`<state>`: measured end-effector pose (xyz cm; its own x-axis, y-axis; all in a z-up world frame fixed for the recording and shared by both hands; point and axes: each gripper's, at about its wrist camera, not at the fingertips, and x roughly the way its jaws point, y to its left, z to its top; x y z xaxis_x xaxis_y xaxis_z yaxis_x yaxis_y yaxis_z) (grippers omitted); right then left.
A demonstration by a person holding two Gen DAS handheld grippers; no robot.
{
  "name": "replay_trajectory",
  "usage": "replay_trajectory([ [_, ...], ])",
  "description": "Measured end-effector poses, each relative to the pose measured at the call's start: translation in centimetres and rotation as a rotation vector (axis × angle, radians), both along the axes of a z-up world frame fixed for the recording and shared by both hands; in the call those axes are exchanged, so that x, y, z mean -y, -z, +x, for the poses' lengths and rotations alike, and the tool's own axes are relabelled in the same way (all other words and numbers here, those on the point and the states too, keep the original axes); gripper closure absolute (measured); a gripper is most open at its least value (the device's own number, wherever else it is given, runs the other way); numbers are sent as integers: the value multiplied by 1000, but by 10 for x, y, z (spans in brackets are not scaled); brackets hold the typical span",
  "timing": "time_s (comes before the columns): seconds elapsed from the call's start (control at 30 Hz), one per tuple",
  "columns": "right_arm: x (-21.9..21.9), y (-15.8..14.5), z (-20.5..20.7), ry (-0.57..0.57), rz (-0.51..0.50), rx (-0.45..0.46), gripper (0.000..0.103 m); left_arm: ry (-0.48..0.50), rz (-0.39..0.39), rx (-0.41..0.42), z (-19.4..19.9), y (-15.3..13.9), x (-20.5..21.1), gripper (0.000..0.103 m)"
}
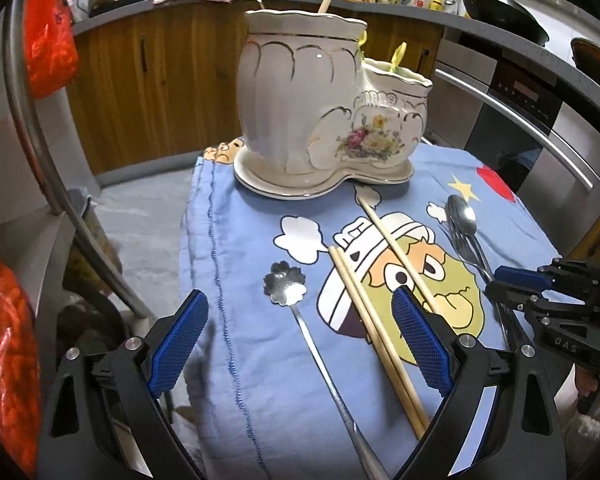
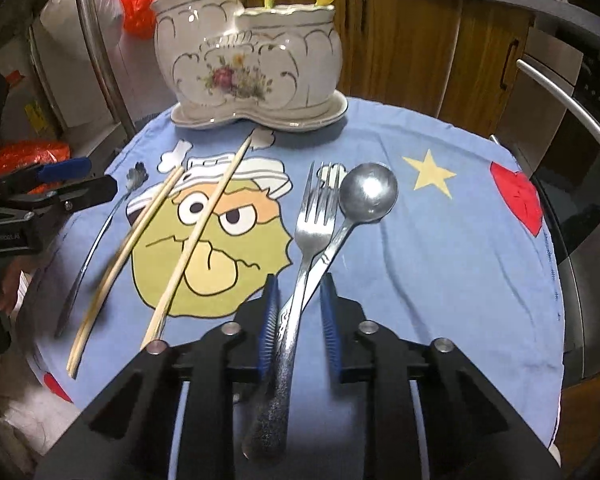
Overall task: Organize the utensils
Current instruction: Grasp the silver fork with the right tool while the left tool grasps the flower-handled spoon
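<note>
Steel is what your right gripper (image 2: 300,304) has to deal with: the fork (image 2: 314,224) and the round spoon (image 2: 366,192) lie on the blue cloth (image 2: 460,264) with their handles crossed, and both handles run back between your blue pads (image 2: 269,320). The jaws stand part-way apart around them, not yet pressing, so nothing is gripped. Judging from that, closing now would likely pinch both handles together. Shift sideways to bracket the fork handle alone, or accept taking the pair, and close low and squarely so the slick metal does not twist.

Your left gripper (image 1: 300,344) hangs wide open over the paired chopsticks (image 1: 374,332) and the flower-headed spoon (image 1: 286,288), holding nothing. Keep it where it is while the right works. A third chopstick (image 2: 204,232) lies apart, across the cartoon face.

Everything should end up in the white ceramic holder (image 2: 248,60) at the far edge of the cloth; lift steeply to clear its rim.
</note>
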<state>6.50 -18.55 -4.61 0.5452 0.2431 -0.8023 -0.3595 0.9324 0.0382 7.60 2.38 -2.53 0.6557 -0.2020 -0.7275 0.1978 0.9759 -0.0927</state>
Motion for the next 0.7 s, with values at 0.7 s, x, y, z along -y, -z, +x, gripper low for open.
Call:
replay_trajectory([
  [0.7,17,-3,0,48,135,-34,98,7,-33,-36,4,7,-3,17],
])
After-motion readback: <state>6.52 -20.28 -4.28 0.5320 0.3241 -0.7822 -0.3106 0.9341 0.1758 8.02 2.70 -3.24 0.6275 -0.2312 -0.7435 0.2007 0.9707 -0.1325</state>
